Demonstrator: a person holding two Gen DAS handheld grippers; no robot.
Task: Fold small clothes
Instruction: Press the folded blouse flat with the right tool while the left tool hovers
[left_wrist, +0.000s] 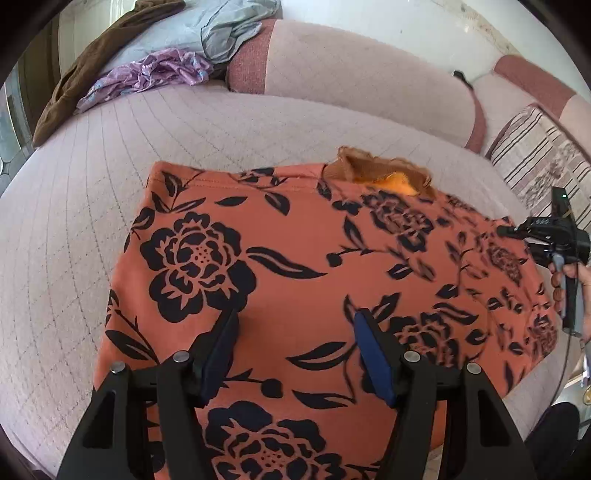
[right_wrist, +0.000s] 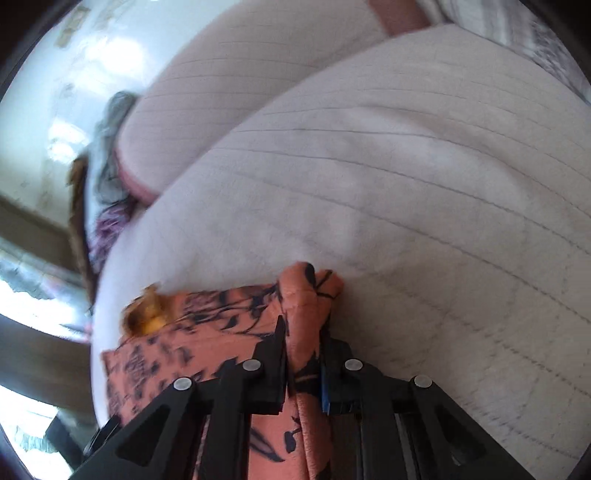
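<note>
An orange garment with a black flower print (left_wrist: 295, 280) lies spread on the pale quilted sofa seat (left_wrist: 74, 229). A brown and yellow piece (left_wrist: 384, 173) sticks out at its far edge. My left gripper (left_wrist: 295, 325) is open and hovers over the middle of the garment, holding nothing. My right gripper (right_wrist: 303, 325) is shut on a bunched fold of the garment (right_wrist: 310, 291) at its edge. The right gripper also shows in the left wrist view (left_wrist: 546, 236) at the garment's right side.
Purple (left_wrist: 147, 74), grey (left_wrist: 229, 29) and brown (left_wrist: 92, 66) clothes lie heaped at the sofa's far left. The pink backrest cushions (left_wrist: 351, 74) run behind. A striped pillow (left_wrist: 539, 166) sits at the right.
</note>
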